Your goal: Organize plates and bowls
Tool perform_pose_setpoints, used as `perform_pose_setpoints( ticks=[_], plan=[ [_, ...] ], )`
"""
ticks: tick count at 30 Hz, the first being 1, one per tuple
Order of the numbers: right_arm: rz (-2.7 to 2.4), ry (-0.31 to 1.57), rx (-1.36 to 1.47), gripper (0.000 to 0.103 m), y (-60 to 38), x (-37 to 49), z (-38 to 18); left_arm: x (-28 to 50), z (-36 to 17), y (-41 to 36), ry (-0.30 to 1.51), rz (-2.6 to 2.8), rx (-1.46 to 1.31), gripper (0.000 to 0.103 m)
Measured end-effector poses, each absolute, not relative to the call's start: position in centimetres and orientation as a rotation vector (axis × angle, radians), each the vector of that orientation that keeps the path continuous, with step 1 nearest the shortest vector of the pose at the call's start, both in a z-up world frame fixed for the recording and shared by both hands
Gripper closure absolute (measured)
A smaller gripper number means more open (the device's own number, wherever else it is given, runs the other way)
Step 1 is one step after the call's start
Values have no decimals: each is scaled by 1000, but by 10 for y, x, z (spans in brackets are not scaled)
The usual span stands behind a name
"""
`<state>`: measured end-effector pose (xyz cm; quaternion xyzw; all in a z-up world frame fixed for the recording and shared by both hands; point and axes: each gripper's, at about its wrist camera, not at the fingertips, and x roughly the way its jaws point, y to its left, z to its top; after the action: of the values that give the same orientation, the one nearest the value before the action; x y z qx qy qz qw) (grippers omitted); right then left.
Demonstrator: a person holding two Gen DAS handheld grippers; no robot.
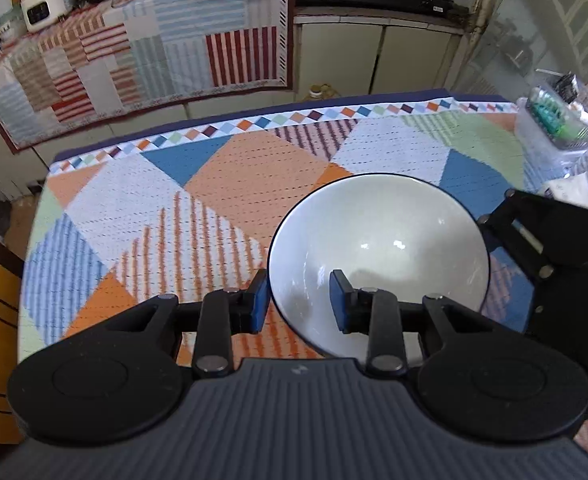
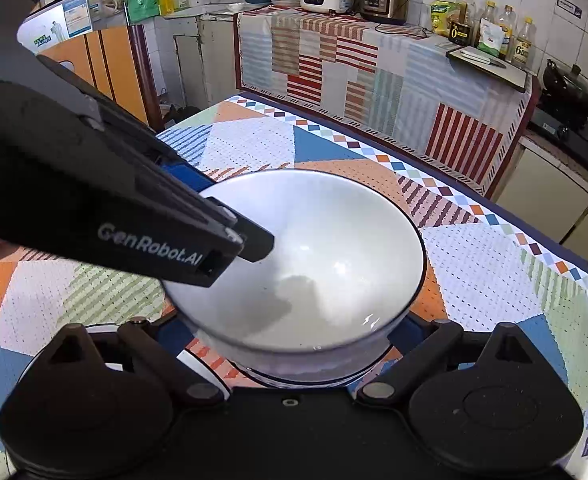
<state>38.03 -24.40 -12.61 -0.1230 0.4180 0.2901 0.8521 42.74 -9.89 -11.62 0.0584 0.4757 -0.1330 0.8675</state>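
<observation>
One label reads "GenRobot.AI" on the left tongs (image 1: 300, 300), spread astride the white bowl's (image 1: 378, 252) rim; right tongs (image 2: 289, 332) state unclear; tabletop (image 1: 221, 184) beyond.

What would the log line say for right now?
bowl: white, upright, empty | left claw: open, straddling the near rim | right claw: at bowl, fingertips hidden

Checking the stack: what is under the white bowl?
Beneath the white bowl, the right wrist view shows a white rim, apparently a plate on the tablecloth; the bowl and gripper hide most of it.
</observation>
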Motion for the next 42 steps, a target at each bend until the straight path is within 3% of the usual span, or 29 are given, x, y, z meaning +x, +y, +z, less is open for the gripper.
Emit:
perform_pose_setpoints(
  ticks=[19,28,34,42],
  plan=[
    [538,927,-311,0,-246,373,-115,400,-99,-69,957,-275,3,72],
    [551,749,-248,0,-292,327,-85,374,-78,-48,931,-309,-50,72],
    [604,585,-391,0,-305,300,-82,359,-78,-28,929,-295,-166,68],
    [628,782,-128,0,-314,329,-101,358,-98,-11,956,-303,-294,61]
  ],
)
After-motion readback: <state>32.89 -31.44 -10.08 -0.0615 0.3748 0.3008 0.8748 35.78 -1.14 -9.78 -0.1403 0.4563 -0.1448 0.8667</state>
